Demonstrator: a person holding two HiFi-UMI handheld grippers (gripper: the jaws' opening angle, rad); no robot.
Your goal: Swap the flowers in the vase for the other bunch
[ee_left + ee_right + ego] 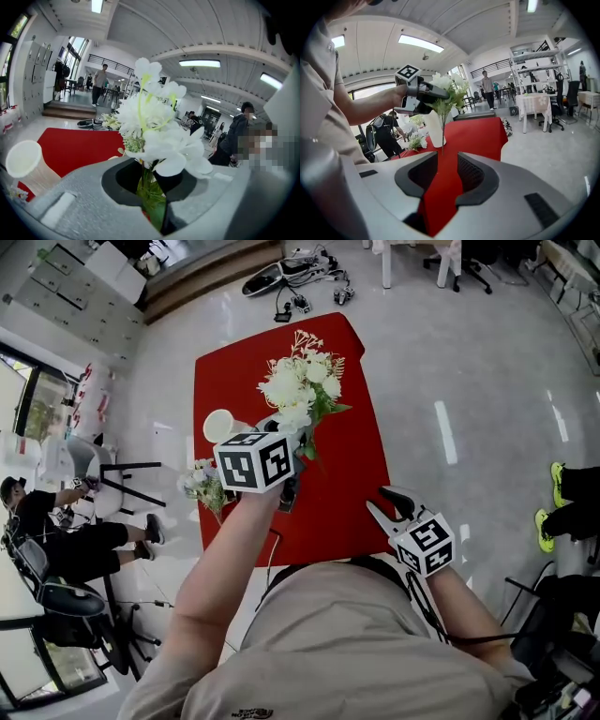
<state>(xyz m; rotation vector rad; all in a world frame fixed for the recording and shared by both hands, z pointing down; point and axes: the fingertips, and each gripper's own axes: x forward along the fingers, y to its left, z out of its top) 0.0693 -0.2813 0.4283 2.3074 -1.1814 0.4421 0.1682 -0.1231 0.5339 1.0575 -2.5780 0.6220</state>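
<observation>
The left claw is clenched on the green stems of the white flower bunch, holding it in the air over the middle of the red worktop, beside the white vase near the left edge. A smaller bunch lies at that left edge. The right claw is released and empty above the near right corner, and a glossy pale floor with lockers and chairs surrounds the worktop.

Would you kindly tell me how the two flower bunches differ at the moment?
The larger bunch is clamped by its stems in the left gripper, upright above the red table. The smaller bunch lies loose at the table's edge. The larger bunch has fuller blooms. Both are white with green leaves.
</observation>
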